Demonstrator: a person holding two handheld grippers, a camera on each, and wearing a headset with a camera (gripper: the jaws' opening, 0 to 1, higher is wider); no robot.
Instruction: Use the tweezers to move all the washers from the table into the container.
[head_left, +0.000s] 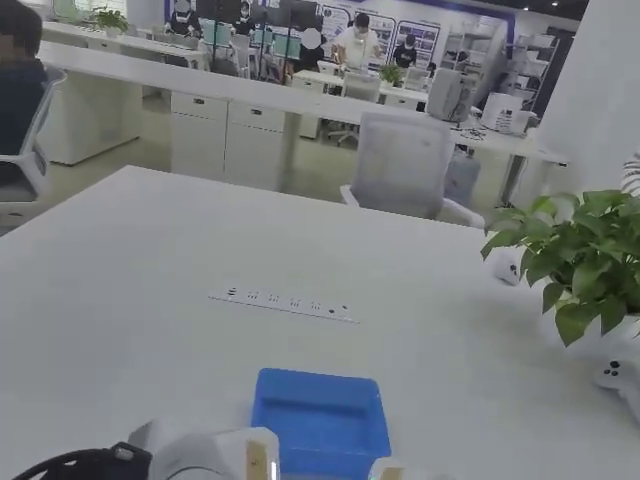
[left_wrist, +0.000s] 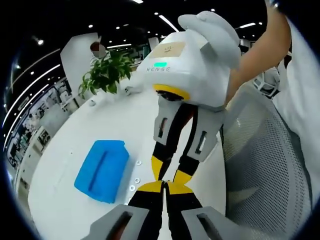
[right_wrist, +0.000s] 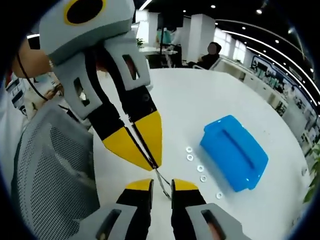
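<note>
We judge the task at its opening step, readying the tool. The left claw is pinched shut on the slim metal tweezers, whose free end lies between the narrowly set jaws of the right claw; we cannot tell whether those jaws bear on it. The claws meet tip to tip over the white bench, where the small silvery ring washers lie just beside the blue rectangular plastic container. The next move calls for a settled grip, then a descent to the nearest washer.
</note>
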